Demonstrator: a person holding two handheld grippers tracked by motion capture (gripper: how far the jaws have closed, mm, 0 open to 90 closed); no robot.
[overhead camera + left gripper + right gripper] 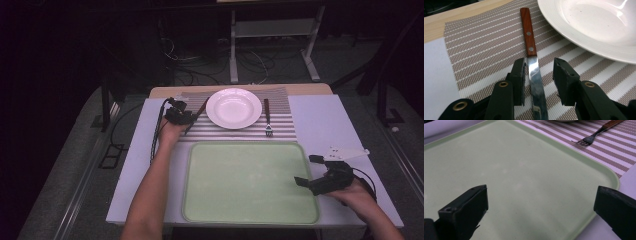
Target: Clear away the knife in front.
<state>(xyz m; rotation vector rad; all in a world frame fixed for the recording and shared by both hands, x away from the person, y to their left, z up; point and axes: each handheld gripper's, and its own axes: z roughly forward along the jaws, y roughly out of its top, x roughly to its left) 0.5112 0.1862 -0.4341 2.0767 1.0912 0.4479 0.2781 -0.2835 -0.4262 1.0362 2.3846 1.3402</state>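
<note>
A knife [531, 52] with a riveted wooden handle lies on the striped placemat [481, 45], left of the white plate [599, 27]. My left gripper [537, 75] is open, its jaws straddling the blade with a gap on each side. From above, the left gripper [186, 119] sits over the knife [202, 106] beside the plate [233, 108]. The fork [268, 117] lies right of the plate. My right gripper [307, 170] hovers wide open over the right edge of the green tray [250, 180]. Its own view shows the right gripper [541, 205] with bare tray [524, 170] between its jaws.
The fork [594, 136] rests on the placemat [614, 152] beyond the tray's far corner. The white table [320, 120] has bare strips either side of the tray. Behind it stand a metal frame [272, 30] and floor cables [200, 75].
</note>
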